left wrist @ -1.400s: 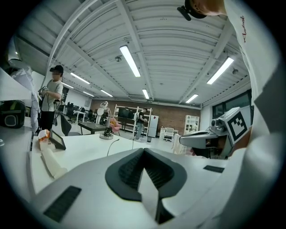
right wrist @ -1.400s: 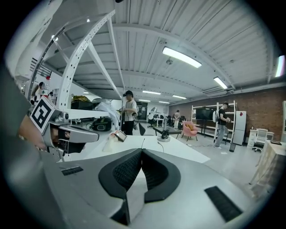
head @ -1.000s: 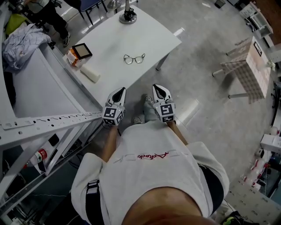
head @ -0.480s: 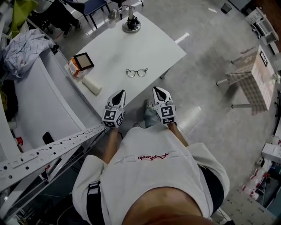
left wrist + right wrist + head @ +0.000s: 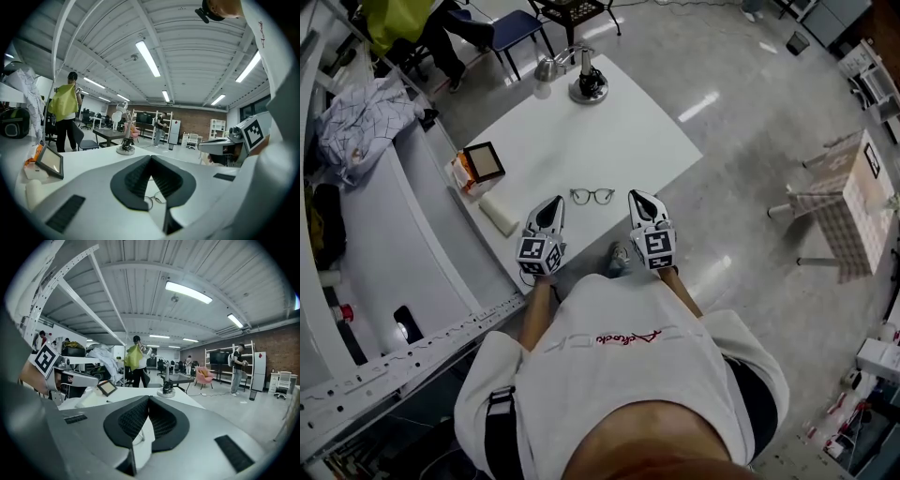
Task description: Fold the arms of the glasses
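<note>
A pair of thin dark-rimmed glasses (image 5: 592, 196) lies on the white table (image 5: 628, 141) near its front edge. How their arms stand is too small to tell. My left gripper (image 5: 556, 201) reaches over the table edge just left of the glasses, and my right gripper (image 5: 636, 195) sits just right of them; neither touches them. In the left gripper view the glasses (image 5: 153, 199) show through the gap under the left gripper's (image 5: 150, 158) meeting pads. The right gripper (image 5: 148, 398) likewise has its pads together, with nothing held.
On the table stand a desk lamp (image 5: 588, 86) at the far edge, a small framed tablet (image 5: 483, 161) and a white roll (image 5: 499, 215) at the left. A long white bench (image 5: 366, 234) runs along the left. A person in yellow stands by a chair (image 5: 514, 28).
Both grippers have moved forward from over the floor to the table's front edge, and now flank the glasses. Their jaws look the same as before.
</note>
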A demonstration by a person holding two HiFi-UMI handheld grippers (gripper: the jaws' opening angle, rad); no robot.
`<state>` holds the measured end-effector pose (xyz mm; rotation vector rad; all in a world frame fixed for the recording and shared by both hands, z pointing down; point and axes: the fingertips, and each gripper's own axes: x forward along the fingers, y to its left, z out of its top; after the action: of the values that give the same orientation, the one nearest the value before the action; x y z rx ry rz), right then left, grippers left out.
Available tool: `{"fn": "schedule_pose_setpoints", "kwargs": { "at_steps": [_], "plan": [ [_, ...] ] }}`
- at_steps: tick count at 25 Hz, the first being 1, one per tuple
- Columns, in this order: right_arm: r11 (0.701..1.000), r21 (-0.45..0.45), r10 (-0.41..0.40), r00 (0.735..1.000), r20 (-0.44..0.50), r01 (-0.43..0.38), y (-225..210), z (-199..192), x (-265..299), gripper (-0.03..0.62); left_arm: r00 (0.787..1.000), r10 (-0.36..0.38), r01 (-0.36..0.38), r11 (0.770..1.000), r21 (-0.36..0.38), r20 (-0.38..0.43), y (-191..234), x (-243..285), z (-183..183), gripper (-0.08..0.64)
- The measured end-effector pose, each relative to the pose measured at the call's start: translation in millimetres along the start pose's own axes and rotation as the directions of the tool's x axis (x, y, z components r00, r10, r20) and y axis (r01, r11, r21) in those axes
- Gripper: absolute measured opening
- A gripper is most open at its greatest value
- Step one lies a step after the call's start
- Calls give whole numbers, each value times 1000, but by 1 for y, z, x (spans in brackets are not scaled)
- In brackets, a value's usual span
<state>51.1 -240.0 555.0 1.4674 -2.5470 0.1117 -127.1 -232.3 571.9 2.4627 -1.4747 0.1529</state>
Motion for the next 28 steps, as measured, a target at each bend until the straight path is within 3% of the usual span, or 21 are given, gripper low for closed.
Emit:
{"fn": "schedule_pose_setpoints", "kwargs": {
  "at_steps": [5,13,22,28],
  "plan": [
    [1000,13,26,1000,12,-26,-25,6,28,15,999,48,-47,999,19,-21,13,22,11,26],
    [997,32,72,997,-13,-71,-40,-2,54,15,994,98,-98,995,-9,-39,28,33,7,26],
    [997,61,45,994,-99,-39,-36,-27,53,15,993,62,-66,997,-39,-102,38,32,-14,26],
    [995,99,5,988,-155,11,-30,-49,50,15,985,14,-18,1000,-20,-175,42,34,-33,26]
  ]
}}
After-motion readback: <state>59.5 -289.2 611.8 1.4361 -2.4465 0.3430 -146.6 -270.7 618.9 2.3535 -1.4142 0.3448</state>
